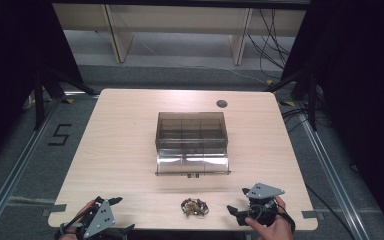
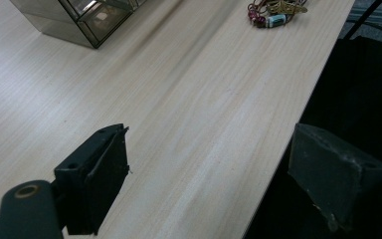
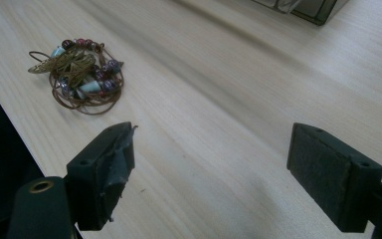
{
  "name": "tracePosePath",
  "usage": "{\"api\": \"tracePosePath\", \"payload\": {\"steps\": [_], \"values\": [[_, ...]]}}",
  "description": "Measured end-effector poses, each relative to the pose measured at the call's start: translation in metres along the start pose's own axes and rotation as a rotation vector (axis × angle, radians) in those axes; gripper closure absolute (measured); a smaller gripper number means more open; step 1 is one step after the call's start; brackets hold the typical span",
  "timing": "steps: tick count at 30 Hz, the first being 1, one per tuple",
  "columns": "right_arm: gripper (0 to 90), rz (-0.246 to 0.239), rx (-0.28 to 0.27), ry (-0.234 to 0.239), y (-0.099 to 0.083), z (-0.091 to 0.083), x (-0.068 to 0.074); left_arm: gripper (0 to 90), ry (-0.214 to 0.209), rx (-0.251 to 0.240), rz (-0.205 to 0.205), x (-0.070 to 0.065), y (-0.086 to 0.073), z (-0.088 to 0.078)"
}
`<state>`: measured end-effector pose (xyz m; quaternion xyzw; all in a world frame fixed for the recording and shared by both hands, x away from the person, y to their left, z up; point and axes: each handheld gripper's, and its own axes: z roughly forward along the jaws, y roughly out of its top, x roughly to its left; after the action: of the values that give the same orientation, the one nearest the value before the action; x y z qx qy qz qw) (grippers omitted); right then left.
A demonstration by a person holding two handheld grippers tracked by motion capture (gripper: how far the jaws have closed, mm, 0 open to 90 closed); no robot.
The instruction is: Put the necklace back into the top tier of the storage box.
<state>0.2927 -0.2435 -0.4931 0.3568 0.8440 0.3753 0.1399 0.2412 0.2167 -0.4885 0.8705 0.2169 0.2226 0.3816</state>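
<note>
From the high view we look forward and down on the whole wooden table [image 1: 130,150], well above it, with the floor beyond. In the left gripper view we sit low over the table's near edge [image 2: 189,124], facing along it toward the beaded necklace [image 2: 274,11] and a corner of the smoked clear organizer box [image 2: 79,17]. In the right gripper view we are just as low and closer to the necklace [image 3: 77,74]. All three views share the necklace [image 1: 195,206] and the box [image 1: 192,142].
</note>
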Motion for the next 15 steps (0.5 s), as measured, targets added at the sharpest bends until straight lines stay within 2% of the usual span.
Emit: {"api": "tracePosePath", "payload": {"steps": [3, 6, 7, 10, 12, 13, 15], "values": [[19.9, 0.007, 0.004, 0.004, 0.0002, -0.0007, 0.0009, 15.2, 0.001, -0.001, 0.002, -0.0002, 0.0004, -0.0003], [20.0, -0.010, 0.015, 0.003, 0.0000, 0.0004, 0.0010, 15.2, -0.020, -0.003, -0.007, -0.0003, 0.0004, -0.0007], [20.0, -0.012, 0.012, -0.001, -0.0001, 0.0009, 0.0011, 15.2, -0.007, -0.010, -0.004, -0.0007, 0.0002, -0.0002], [20.0, -0.011, 0.019, 0.006, -0.0006, 0.0019, 0.0015, 15.2, -0.018, -0.003, -0.004, -0.0004, 0.0007, -0.0010], [20.1, -0.033, 0.019, 0.010, -0.0009, 0.0035, 0.0014, 15.2, -0.017, -0.006, -0.006, -0.0006, 0.0009, -0.0010], [20.1, -0.011, 0.028, 0.013, -0.0004, 0.0026, 0.0029, 15.2, -0.018, -0.011, -0.014, -0.0011, 0.0006, -0.0002], [20.1, -0.025, 0.023, 0.010, -0.0006, 0.0031, 0.0023, 15.2, -0.013, -0.006, -0.003, -0.0006, 0.0004, -0.0004]]}}
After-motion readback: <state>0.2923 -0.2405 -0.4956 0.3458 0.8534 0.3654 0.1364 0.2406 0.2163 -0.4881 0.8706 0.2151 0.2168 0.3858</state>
